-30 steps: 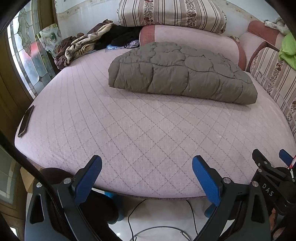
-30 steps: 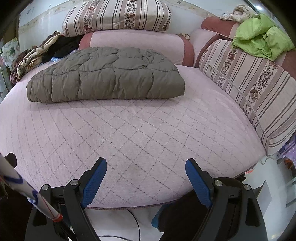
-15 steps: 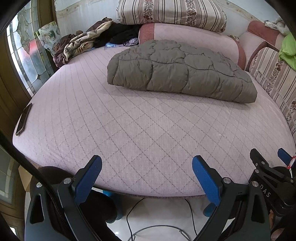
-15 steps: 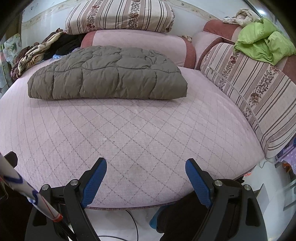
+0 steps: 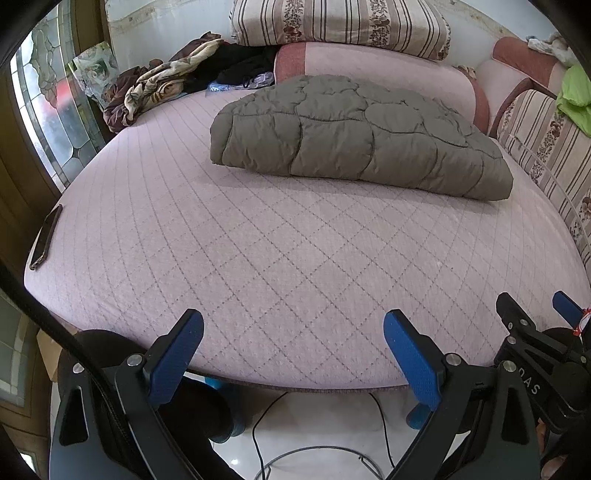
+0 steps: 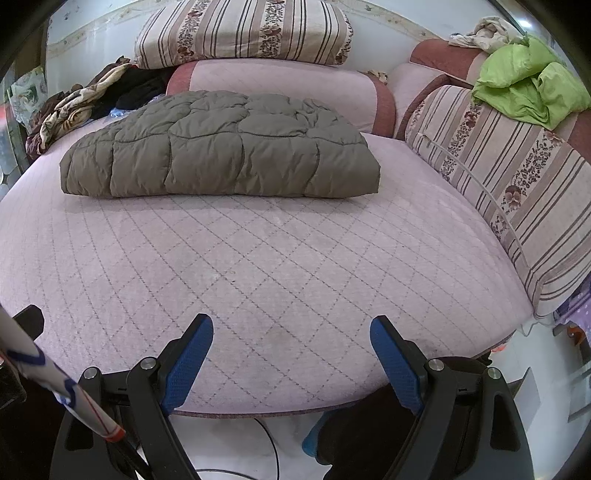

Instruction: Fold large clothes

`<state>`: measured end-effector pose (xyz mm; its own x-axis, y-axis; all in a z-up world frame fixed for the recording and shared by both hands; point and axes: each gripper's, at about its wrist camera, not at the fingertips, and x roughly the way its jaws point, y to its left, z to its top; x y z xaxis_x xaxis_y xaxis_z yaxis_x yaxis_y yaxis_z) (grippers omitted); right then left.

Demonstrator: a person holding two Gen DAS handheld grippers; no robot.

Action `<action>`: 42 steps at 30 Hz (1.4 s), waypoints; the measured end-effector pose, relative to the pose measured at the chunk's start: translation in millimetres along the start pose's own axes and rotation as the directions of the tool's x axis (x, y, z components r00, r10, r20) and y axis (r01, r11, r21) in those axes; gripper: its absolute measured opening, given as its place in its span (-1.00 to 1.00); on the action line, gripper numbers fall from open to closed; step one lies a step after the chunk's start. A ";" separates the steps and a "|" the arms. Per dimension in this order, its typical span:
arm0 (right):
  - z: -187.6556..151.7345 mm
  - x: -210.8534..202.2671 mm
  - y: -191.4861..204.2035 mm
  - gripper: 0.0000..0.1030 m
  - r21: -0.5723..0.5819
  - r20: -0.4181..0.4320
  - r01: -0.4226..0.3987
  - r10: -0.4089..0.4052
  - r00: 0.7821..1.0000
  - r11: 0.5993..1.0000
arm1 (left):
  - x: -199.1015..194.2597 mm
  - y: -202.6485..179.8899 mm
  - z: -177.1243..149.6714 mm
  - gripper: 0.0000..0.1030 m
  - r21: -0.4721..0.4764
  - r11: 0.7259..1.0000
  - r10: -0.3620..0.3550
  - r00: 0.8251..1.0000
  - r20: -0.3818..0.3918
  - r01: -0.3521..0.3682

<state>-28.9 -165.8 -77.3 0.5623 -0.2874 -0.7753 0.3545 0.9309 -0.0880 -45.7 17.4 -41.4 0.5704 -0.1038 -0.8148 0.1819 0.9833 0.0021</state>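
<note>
Quilted grey-brown jacket [image 5: 358, 136] lies folded into a thick, tidy bundle on the far half of the round pink bed [image 5: 280, 258], just in front of the pink bolster [image 5: 373, 70] and apart from everything else on the mattress. Over the last second both views have crept slightly closer and higher over the bed, so the jacket now sits a little larger and lower in each picture, while the bundle itself has not shifted or opened. That suggests the fold is likely finished, and the person is only hovering near the bed's front edge, well apart from the jacket. Beyond the jacket, a striped cushion [image 6: 240, 33] rests on top of the bolster, and a heap of patterned clothes [image 5: 155, 92] sits to the jacket's left by the window. A green garment [image 6: 528, 88] lies on the striped backrest to the jacket's right. A dark phone [image 5: 46, 236] rests near the bed's left rim, well away from the jacket. The left tool [image 5: 293, 354] hangs with its blue pads spread wide and nothing between them; the right tool [image 6: 291, 358] is likewise spread and empty.
</note>
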 end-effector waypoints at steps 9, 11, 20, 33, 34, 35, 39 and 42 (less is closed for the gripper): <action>0.0 -0.2 2.9 0.75 -0.007 0.004 -0.008 0.008 1.000 1.000 | 1.2 1.0 0.0 0.89 0.000 1.000 0.001 1.000 -0.003 -0.001; 0.1 0.0 3.1 0.75 -0.006 0.003 -0.008 0.008 1.000 1.000 | 1.3 1.5 -0.3 0.89 0.000 1.000 0.000 1.000 -0.003 0.000; 0.0 0.5 3.1 0.75 -0.006 0.003 -0.010 0.010 1.000 1.000 | 2.6 2.4 -0.9 0.89 0.000 1.000 -0.001 1.000 -0.007 0.001; 8.5 2.3 4.8 0.75 -0.013 0.016 -0.016 0.016 1.000 1.000 | 7.6 6.8 5.2 0.89 -0.007 1.000 0.009 1.000 -0.008 -0.009; 12.5 1.8 4.8 0.75 -0.011 0.024 -0.015 0.015 1.000 1.000 | 8.0 8.6 8.5 0.89 -0.009 1.000 0.010 1.000 -0.006 -0.010; 15.6 0.9 4.6 0.75 -0.010 0.032 -0.012 0.012 0.999 1.000 | 7.9 10.4 11.5 0.89 -0.012 1.000 0.014 1.000 -0.001 -0.014; 30.4 -1.1 2.0 0.76 -0.004 0.062 -0.002 0.003 0.998 1.000 | 5.1 15.8 21.6 0.89 -0.019 0.999 0.034 0.999 0.025 -0.033; 37.6 -0.1 -0.7 0.76 0.012 0.064 -0.012 0.011 0.998 1.000 | 6.0 19.3 26.5 0.89 -0.029 0.999 0.034 0.999 0.026 -0.033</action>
<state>-1.1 -174.9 -53.7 0.6129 -0.2907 -0.7348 0.3562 0.9317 -0.0714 -17.5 31.8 -30.9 0.5969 -0.0742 -0.7988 0.1399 0.9901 0.0126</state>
